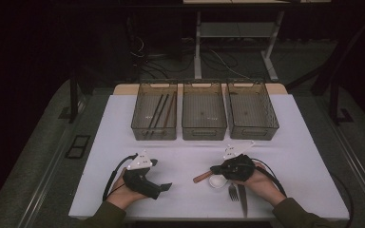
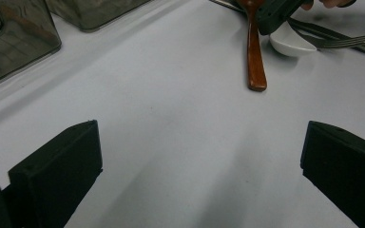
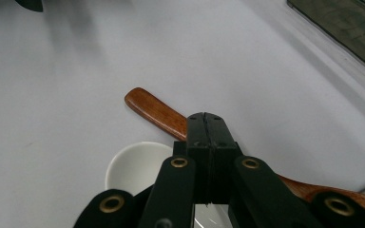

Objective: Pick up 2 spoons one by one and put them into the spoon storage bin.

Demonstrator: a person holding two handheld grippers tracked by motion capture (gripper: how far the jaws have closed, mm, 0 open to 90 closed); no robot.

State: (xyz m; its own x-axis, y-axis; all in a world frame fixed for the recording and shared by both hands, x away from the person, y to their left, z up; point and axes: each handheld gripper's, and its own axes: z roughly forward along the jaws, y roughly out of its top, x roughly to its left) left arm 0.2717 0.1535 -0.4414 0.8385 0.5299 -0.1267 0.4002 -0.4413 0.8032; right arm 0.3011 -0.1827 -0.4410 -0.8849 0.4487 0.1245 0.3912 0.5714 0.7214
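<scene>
Gripping: the right gripper (image 1: 217,169) was clenched tight over the brown wooden spoon (image 3: 157,110); in the right gripper view its two black jaws met flat together above the spoon's shaft, and whether the wood was pinched between them could not be told.
Right hand: the person's right hand (image 1: 256,178) held that gripper low over the near right part of the white counter (image 1: 190,156), with the grey three-cornered plate on top.
Spoon: the wooden spoon lay on the counter, its rounded handle end pointing towards the left gripper (image 1: 166,186), its shaft passing under the right gripper; in the left gripper view it showed as a reddish-brown handle (image 2: 255,57).
White spoon: a small white ceramic soup spoon (image 1: 216,181) lay just beside the wooden one, touching or nearly touching it, its bowl under the right gripper.
Cutlery: a metal fork (image 1: 233,191) and a metal knife (image 1: 243,197) lay side by side near the counter's front edge, just beside the right hand.
Left gripper: released, jaws standing wide apart over bare counter, nothing between them, well apart from the spoons.
Bins: three smoky transparent plastic bins stood in a row at the far side; the left bin (image 1: 154,110) held dark chopsticks (image 1: 159,111), the middle bin (image 1: 204,110) and right bin (image 1: 252,109) stood beside it.
</scene>
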